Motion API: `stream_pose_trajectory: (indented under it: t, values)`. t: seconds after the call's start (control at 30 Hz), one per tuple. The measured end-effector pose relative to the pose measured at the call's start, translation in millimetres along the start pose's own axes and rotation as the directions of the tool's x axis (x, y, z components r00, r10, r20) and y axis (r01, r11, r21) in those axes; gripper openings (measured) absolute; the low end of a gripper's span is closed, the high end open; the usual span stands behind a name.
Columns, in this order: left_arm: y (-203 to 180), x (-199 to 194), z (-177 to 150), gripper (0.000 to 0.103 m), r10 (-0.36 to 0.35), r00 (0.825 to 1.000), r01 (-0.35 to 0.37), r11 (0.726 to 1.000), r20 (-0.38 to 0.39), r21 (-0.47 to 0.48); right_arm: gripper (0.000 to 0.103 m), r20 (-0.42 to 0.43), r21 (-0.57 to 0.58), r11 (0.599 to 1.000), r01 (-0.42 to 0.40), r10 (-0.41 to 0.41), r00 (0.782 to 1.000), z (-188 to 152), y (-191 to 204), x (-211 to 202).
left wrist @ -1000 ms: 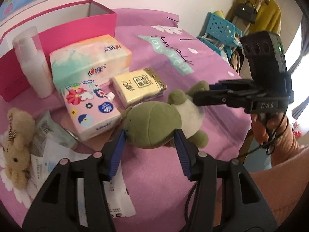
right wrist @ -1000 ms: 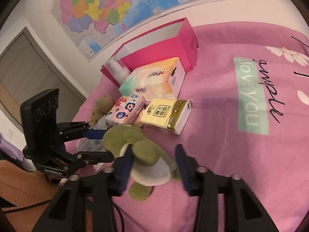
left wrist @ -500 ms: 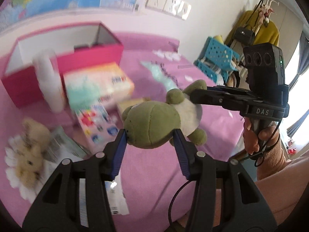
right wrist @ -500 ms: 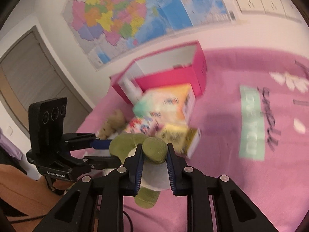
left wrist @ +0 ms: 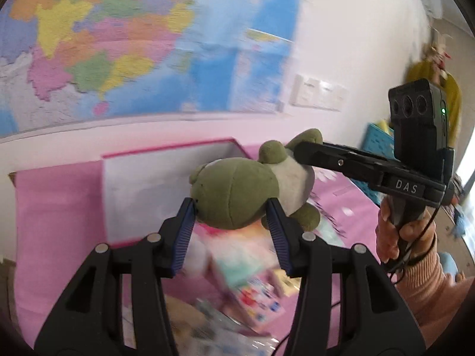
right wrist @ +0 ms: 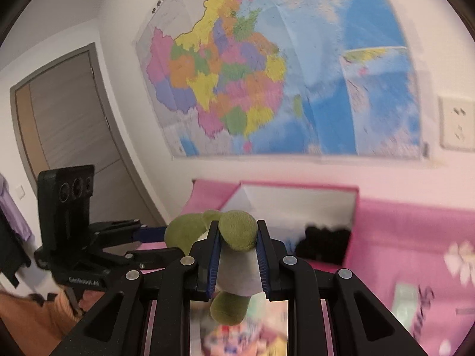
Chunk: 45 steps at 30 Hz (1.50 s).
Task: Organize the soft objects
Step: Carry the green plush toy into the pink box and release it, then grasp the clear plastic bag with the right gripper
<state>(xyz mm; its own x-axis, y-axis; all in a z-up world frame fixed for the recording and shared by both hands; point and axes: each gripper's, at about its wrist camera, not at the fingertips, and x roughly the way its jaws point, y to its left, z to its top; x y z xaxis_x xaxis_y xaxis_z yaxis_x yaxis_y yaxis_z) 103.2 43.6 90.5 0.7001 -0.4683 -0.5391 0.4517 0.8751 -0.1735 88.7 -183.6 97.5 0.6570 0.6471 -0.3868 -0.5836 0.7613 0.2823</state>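
A green plush frog (left wrist: 237,195) with a grey-white belly is held in the air by both grippers. My left gripper (left wrist: 233,222) is shut on its round head. My right gripper (right wrist: 237,246) is shut on its body and upper limb (right wrist: 237,231); it shows from the side in the left wrist view (left wrist: 305,148). The frog hangs in front of the open pink box (left wrist: 166,190) with a white inside, which also shows in the right wrist view (right wrist: 299,198). Tissue packs (left wrist: 255,284) lie blurred below on the pink cloth.
A large coloured map (right wrist: 267,83) covers the wall behind the box. Wall sockets (left wrist: 319,96) sit to the map's right. A grey door (right wrist: 68,130) stands at the left. A blue basket (left wrist: 378,133) and yellow coat (left wrist: 451,95) are at the far right.
Both grippers have lifted the frog higher off the pink cloth, toward the box. The views now tilt up at the wall map; the tissue packs have dropped low in view.
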Motion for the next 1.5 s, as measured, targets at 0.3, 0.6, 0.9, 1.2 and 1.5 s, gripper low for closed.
stream_pose_trajectory:
  t: [0.3, 0.6, 0.9, 1.2, 1.5]
  values:
    - [74.5, 42.6, 0.0, 0.051, 0.077, 0.994, -0.087, 0.986, -0.074, -0.145, 0.022, -0.078, 0.068, 0.998, -0.019, 0.025, 0.997, 26.0, -16.0, 108.8]
    - [107.9, 73.9, -9.9, 0.051, 0.11, 0.983, -0.137, 0.971, -0.144, -0.196, 0.022, -0.176, 0.086, 0.996, 0.004, 0.011, 0.984, 14.7, -26.1, 171.0]
    - [119.0, 57.2, -17.2, 0.051, 0.169, 0.979, -0.192, 0.95, -0.112, -0.244, 0.043, -0.242, 0.063, 0.992, 0.11, -0.092, 0.966, 6.3, -31.5, 195.8]
    - [92.2, 2.6, -47.0, 0.052, 0.167, 0.985, -0.171, 0.971, -0.038, -0.169, 0.047, -0.202, 0.052, 0.998, 0.045, -0.033, 0.979, -11.7, -20.9, 127.0]
    - [42.4, -24.1, -100.8, 0.053, 0.073, 0.992, -0.081, 0.994, -0.099, -0.075, 0.048, -0.207, 0.03, 0.996, -0.09, 0.094, 0.974, -49.6, 10.1, 61.0]
